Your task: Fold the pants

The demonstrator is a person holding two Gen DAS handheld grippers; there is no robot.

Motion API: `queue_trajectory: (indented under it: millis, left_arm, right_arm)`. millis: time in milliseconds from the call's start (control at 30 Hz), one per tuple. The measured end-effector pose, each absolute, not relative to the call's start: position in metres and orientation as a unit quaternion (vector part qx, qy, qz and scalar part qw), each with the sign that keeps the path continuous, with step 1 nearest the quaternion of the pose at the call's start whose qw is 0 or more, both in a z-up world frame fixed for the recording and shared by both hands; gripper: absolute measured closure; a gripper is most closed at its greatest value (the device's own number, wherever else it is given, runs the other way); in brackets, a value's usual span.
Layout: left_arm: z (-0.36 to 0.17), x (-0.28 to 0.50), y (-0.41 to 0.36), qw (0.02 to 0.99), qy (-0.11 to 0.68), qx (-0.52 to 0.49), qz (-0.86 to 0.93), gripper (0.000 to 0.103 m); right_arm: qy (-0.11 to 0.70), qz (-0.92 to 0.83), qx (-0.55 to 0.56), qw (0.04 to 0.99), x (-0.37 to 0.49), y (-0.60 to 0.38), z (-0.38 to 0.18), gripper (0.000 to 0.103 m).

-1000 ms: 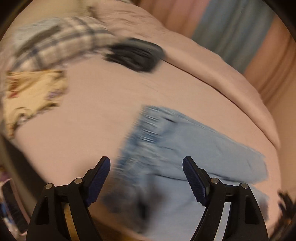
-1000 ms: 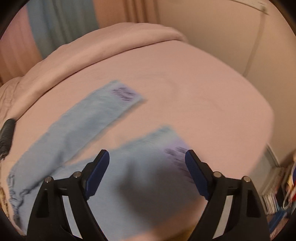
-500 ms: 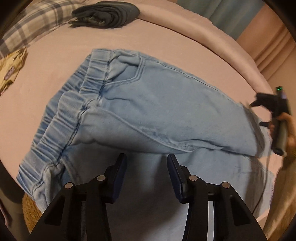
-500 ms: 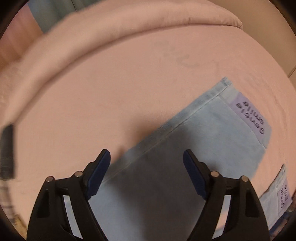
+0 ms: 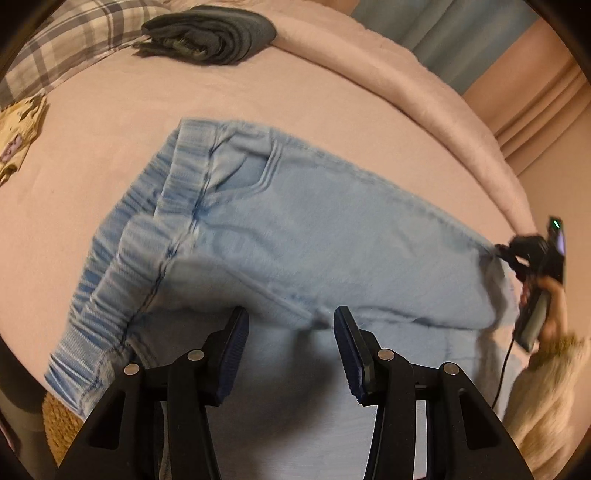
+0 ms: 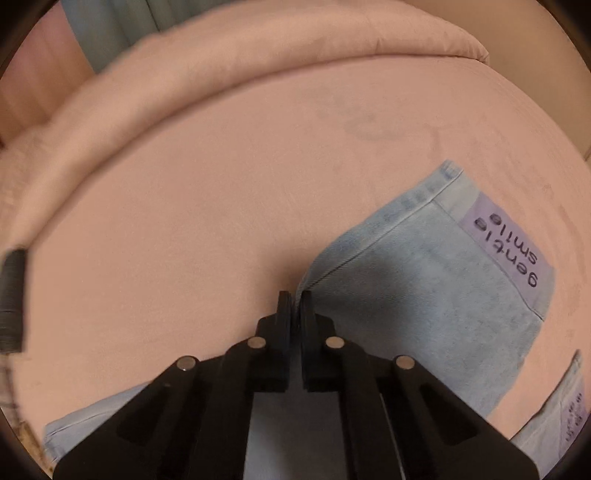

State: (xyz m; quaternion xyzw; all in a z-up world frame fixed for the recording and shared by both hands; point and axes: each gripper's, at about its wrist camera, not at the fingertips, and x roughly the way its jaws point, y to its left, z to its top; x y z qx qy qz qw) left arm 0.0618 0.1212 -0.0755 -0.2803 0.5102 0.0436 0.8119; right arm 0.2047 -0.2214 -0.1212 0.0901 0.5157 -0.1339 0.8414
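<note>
The pale blue pants (image 5: 295,236) lie spread on the pink bed (image 5: 122,155), waistband toward the left in the left wrist view and legs running off to the right. One leg is folded across the other near the crotch. The hem of the upper leg carries a lilac label (image 6: 506,243) printed "gentle smile", and a second label of the same kind shows at the lower right edge of the right wrist view.

The right tongs (image 6: 294,295) are clenched on the long side edge of that leg, a little way up from the hem; the fabric rises in a small peak where the fingers pinch it. Their jaws have just been closing, and the cloth sits between them. In the left wrist view those tongs appear at the far right, at the leg's edge, with the person's hand (image 5: 550,299) and a fuzzy cream sleeve (image 5: 546,384) behind them.

The left tongs (image 5: 290,321) hang over the crotch area, jaws partway apart with denim below and between the tips. The frames are too blurred to tell whether the pads press on the cloth.

Further up the bed lie a folded dark garment (image 5: 210,33), a plaid cloth (image 5: 66,44) beside it, and a yellow patterned cloth (image 5: 18,136) at the left edge. A rolled pink blanket (image 6: 229,62) borders the far side, with curtains (image 5: 454,40) behind.
</note>
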Motion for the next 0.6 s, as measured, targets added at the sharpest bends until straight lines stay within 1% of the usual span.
queue_trajectory:
  millis: [67,133,167,200,300,333,433,533,600]
  left_arm:
    - [-0.065,0.064,0.124,0.817,0.498,-0.286,0.040,0.054]
    - [-0.051,0.060,0.129,0.829,0.469,-0.304,0.034,0.040]
    - [-0.046,0.057,0.133,0.833,0.455,-0.314,0.034,0.027]
    - [-0.044,0.054,0.136,0.835,0.445,-0.322,0.035,0.022]
    - [-0.044,0.058,0.140,0.836,0.435,-0.334,0.033,0.021]
    - [-0.048,0.063,0.143,0.830,0.444,-0.336,0.038,0.021]
    - [-0.058,0.091,0.148,0.819,0.459,-0.342,0.039,0.021]
    - [-0.060,0.117,0.147,0.815,0.467,-0.340,0.039,0.021]
    - [-0.060,0.138,0.145,0.817,0.470,-0.333,0.039,0.021]
  right_arm:
    - [0.475,-0.095,0.117,0.867,0.173,-0.225,-0.089,0.099]
    - [0.429,-0.046,0.139,0.891,0.129,-0.225,-0.058,0.099]
    - [0.409,-0.028,0.144,0.901,0.103,-0.224,-0.046,0.099]
    - [0.394,-0.014,0.144,0.907,0.079,-0.225,-0.037,0.100]
    - [0.379,0.000,0.144,0.914,0.008,-0.233,-0.031,0.100]
    - [0.383,-0.006,0.140,0.913,-0.020,-0.238,-0.036,0.100]
    - [0.411,-0.026,0.141,0.900,-0.051,-0.252,-0.057,0.101]
    - [0.435,-0.036,0.140,0.889,-0.042,-0.266,-0.081,0.101]
    - [0.435,-0.035,0.163,0.885,-0.035,-0.266,-0.079,0.101]
